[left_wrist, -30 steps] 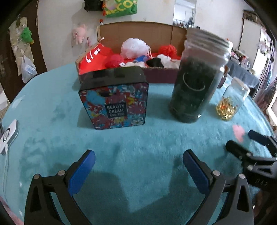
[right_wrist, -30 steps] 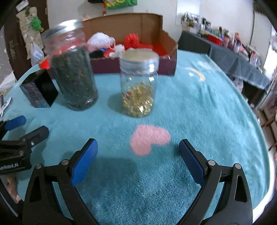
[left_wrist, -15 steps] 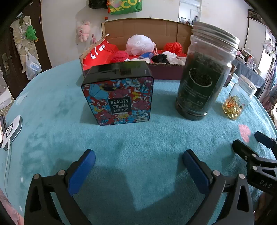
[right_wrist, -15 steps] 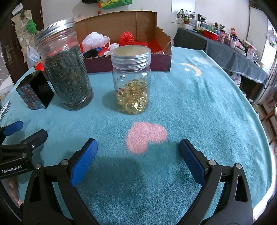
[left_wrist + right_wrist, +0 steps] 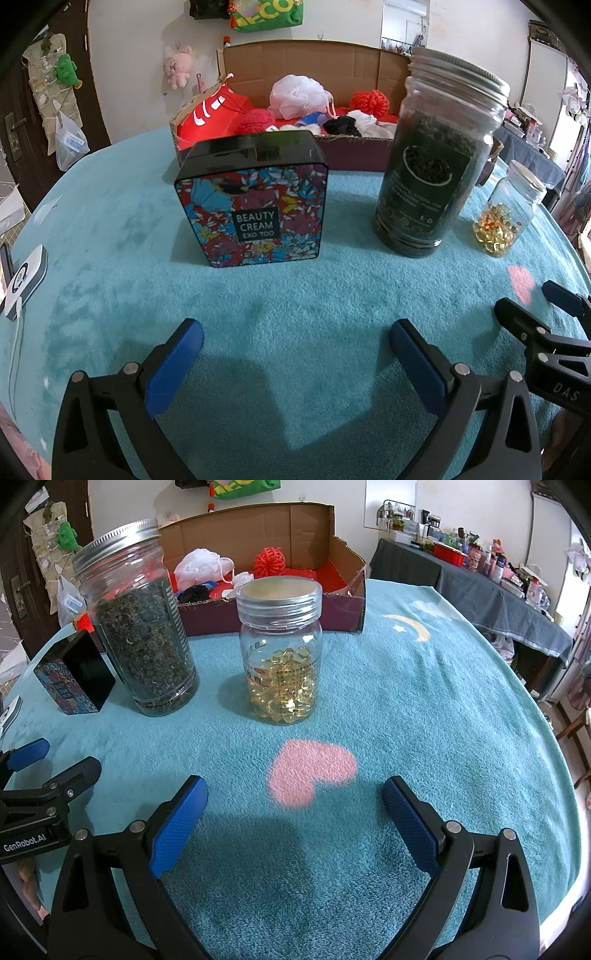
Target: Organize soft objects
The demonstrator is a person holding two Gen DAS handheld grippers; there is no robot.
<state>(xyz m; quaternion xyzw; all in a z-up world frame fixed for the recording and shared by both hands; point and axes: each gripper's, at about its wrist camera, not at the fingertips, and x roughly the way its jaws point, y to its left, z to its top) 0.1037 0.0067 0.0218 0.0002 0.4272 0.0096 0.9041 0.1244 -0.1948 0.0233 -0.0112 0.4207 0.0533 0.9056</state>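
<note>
- Soft things lie heaped in the cardboard box [image 5: 369,62] at the far edge of the bench [image 5: 110,221]: a white mesh puff [image 5: 297,92], a red knitted ball [image 5: 370,102], a darker red ball [image 5: 255,122], a black bundle [image 5: 341,126] and white scraps. How many pieces lie lower down I cannot count, since the near wall of the box and the things in front hide them.
- Part of the box's right end is blocked, from the left tongs' side, by the tall jar of dark leaves [image 5: 428,177].
- Two jars stand on the bench: that tall one with a metal lid, and a smaller clear jar of yellow capsules [image 5: 282,664] just to its right, apart from it.
- One flowered tin [image 5: 255,206] marked BEAUTY CREAM stands upright in front of the box's left end.
- One white gadget [image 5: 26,280] sits at the left edge of the bench, cut off by the frame.
- One pink heart [image 5: 310,771] shows on the teal cover, right in front of the right tongs [image 5: 295,805].
- Left tongs [image 5: 295,350] hang released over the near part of the bench, jaws wide apart and grasping nothing.
- Right tongs are likewise released and empty, well apart from the box.
</note>
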